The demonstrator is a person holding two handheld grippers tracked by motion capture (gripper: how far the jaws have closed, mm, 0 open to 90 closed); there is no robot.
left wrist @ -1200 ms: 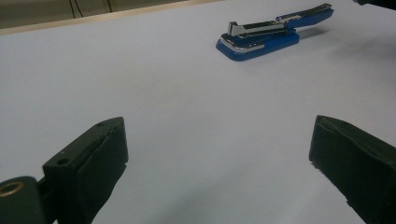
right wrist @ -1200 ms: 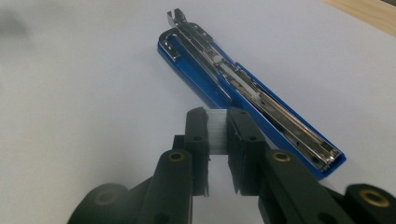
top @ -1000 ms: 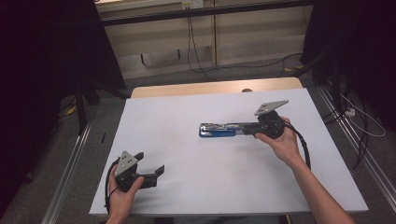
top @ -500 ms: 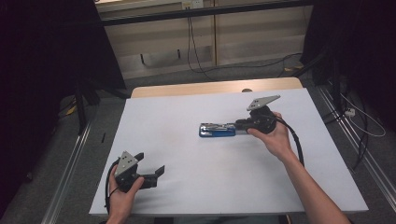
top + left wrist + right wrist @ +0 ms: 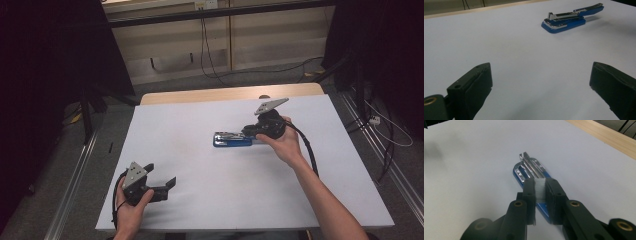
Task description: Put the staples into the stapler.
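Right now my right gripper (image 5: pixel 540 191) is clamped on a strip of staples (image 5: pixel 540 187), carried in over the open blue stapler (image 5: pixel 232 139) mid-table; half a second ago it sat further right. So loading looks close: next, line the strip up with the magazine channel. Left gripper (image 5: pixel 162 186) idles at the near-left table (image 5: pixel 200 115) edge, jaws wide, holding nothing.

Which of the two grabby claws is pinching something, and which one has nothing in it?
The right gripper is pinching a strip of staples over the blue stapler. The left gripper is wide open, with nothing between its jaws.
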